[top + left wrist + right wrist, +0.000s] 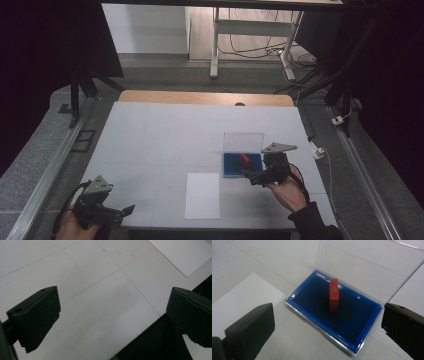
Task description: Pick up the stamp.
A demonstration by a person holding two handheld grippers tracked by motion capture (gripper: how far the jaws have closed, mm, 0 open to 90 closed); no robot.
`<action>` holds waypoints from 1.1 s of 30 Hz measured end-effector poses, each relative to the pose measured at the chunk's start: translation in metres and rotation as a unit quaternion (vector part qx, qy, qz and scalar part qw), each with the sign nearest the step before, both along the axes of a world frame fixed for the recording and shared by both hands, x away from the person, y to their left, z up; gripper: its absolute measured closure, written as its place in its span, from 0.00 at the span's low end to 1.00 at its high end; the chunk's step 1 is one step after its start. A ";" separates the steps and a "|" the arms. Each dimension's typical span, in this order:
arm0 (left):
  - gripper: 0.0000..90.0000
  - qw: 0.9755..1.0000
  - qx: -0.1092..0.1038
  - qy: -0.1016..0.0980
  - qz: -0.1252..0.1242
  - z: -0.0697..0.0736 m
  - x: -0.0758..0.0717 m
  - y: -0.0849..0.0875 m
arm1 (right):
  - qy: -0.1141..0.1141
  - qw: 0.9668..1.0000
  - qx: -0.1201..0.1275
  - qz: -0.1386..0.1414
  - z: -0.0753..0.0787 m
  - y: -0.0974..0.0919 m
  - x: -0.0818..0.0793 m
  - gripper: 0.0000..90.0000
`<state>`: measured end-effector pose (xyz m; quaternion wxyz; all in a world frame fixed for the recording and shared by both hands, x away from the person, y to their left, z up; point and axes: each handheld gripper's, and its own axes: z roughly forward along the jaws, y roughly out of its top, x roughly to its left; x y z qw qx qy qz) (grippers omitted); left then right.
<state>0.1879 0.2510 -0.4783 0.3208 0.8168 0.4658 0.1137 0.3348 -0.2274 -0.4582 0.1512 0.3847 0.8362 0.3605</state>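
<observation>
Your right gripper point(328, 327) hangs with jaws spread wide, grasping nothing, just near of a blue ink pad point(352, 322) with its clear lid point(372, 267) raised. A red stamp point(334, 295) stands upright on the pad. Your left gripper point(112, 320), also released, hovers over the table's point(150, 135) near left corner, left of a white sheet point(202, 195).

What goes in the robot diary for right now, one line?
right gripper open near red stamp | stamp upright on blue ink pad | left gripper open
</observation>
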 end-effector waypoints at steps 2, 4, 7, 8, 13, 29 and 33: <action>0.00 1.000 0.000 0.001 -0.001 0.000 0.000 0.000 | 0.001 1.000 0.001 0.000 -0.001 0.001 0.002 0.00; 0.00 1.000 0.002 0.001 -0.003 0.000 0.000 -0.001 | 0.005 1.000 0.003 0.004 -0.003 0.002 0.007 0.00; 0.00 1.000 0.006 0.001 -0.005 0.000 0.000 -0.002 | 0.011 1.000 -0.002 0.002 -0.008 0.007 0.017 0.00; 0.00 1.000 0.007 0.001 -0.006 0.000 0.000 -0.002 | 0.011 1.000 -0.002 0.002 -0.008 0.007 0.017 0.00; 0.00 1.000 0.006 0.003 -0.006 0.000 0.001 -0.001 | 0.008 1.000 -0.019 0.001 -0.015 0.013 0.026 0.00; 0.00 1.000 0.002 0.007 -0.010 -0.001 0.001 -0.001 | -0.017 0.998 -0.064 -0.004 -0.023 0.026 0.039 0.27; 0.00 1.000 0.001 0.009 -0.013 -0.001 0.001 -0.001 | 0.000 0.998 -0.058 0.009 -0.021 0.026 0.040 0.52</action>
